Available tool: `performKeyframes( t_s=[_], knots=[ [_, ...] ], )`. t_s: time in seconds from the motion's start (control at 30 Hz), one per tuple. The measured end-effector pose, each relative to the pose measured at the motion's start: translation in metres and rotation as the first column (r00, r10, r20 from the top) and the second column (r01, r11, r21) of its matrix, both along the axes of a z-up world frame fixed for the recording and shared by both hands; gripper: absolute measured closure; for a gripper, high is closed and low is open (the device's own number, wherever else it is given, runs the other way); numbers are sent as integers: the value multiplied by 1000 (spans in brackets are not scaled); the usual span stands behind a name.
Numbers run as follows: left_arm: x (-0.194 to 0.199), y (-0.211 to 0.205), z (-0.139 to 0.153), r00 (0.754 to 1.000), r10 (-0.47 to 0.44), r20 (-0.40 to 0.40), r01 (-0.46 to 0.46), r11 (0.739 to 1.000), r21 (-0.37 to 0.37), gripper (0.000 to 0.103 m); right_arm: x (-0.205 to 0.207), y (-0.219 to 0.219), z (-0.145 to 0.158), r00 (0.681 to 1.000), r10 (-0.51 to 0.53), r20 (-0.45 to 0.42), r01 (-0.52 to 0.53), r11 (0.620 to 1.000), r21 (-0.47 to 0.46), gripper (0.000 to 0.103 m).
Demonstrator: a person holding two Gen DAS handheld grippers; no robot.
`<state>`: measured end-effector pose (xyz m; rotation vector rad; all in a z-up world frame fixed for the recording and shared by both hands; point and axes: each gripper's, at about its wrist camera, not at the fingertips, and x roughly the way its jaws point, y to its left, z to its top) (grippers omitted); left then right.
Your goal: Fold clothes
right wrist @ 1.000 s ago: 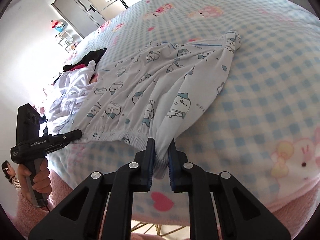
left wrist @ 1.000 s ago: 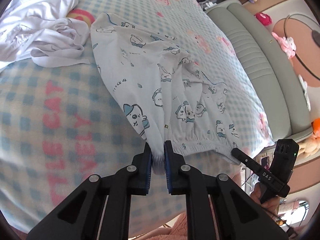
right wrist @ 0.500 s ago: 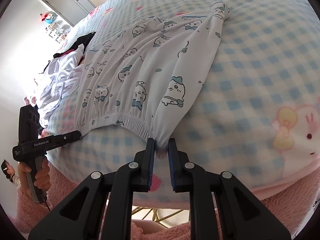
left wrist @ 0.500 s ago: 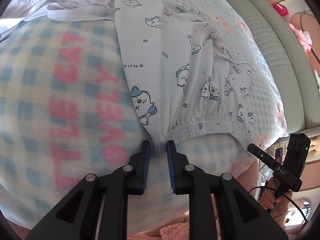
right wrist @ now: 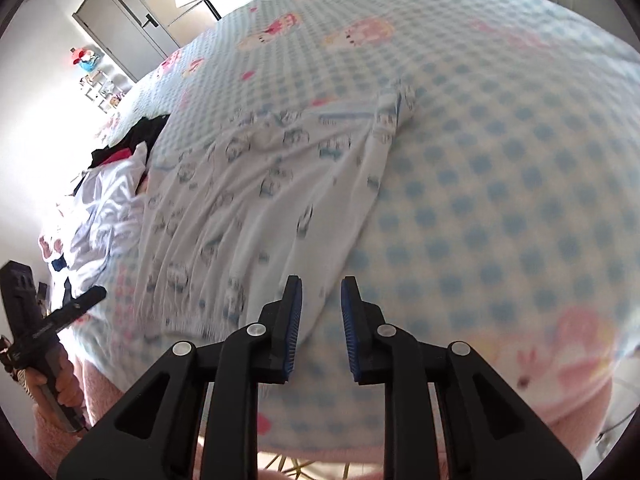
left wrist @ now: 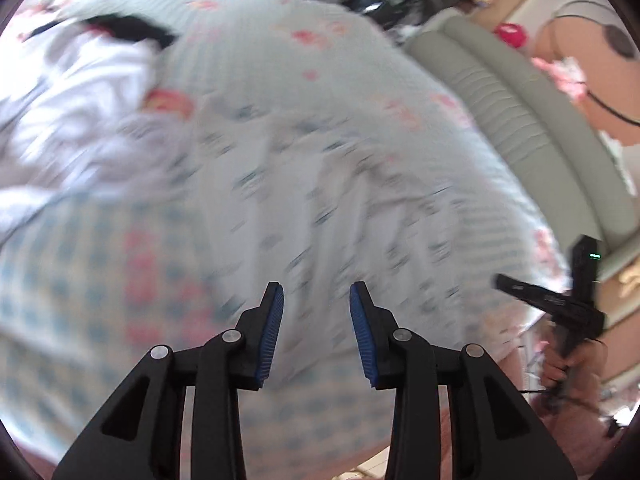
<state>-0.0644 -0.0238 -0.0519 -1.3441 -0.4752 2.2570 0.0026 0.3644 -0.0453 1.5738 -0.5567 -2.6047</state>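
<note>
White pyjama trousers with blue cartoon prints (right wrist: 272, 196) lie spread flat on the bed, waistband toward me. In the blurred left wrist view the same trousers (left wrist: 320, 200) stretch away from my left gripper (left wrist: 316, 300), whose jaws are opening above the waistband with nothing pinched between the blue pads. My right gripper (right wrist: 320, 294) hovers over the other waistband corner; its jaws are opening too, and the cloth lies below them, not clamped. Each view shows the other gripper, held in a hand, at the frame's edge.
A blue-checked blanket with pink cartoon figures (right wrist: 500, 160) covers the bed. A heap of white and black clothes (right wrist: 108, 184) lies beyond the trousers. A grey padded headboard (left wrist: 520, 128) runs along the right in the left wrist view. Pink fleece hangs at the bed's near edge.
Both grippers let go of the waistband corners and opened. Both cameras drew back and rose a little, and the trousers now lie loose on the blanket.
</note>
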Motion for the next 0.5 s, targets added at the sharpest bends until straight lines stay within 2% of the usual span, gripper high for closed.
performKeyframes(
  t_s=[0.13, 0.23, 0.3, 0.4, 0.47, 0.5],
  knots=[
    [-95, 57, -8, 994, -94, 54, 90, 993, 70, 66, -54, 22, -2, 1000, -29, -4, 29, 999, 27, 83],
    [-162, 112, -20, 987, -120, 108, 116, 992, 38, 66, -94, 39, -6, 998, -57, -10, 57, 997, 50, 83],
    [-201, 138, -35, 980, -121, 160, 119, 993, 22, 62, -118, 51, -16, 997, -81, 2, 81, 995, 64, 83],
    [-242, 161, -61, 958, -96, 271, 106, 994, -20, 54, -148, 74, -41, 992, -107, 68, 104, 993, 48, 81],
    [-260, 170, -80, 932, -91, 350, 106, 994, -25, 54, -162, 88, -60, 988, -100, 114, 101, 995, -6, 79],
    [-266, 172, -86, 922, -84, 377, 99, 995, -22, 53, -166, 93, -67, 988, -94, 124, 99, 994, -40, 73]
  ],
)
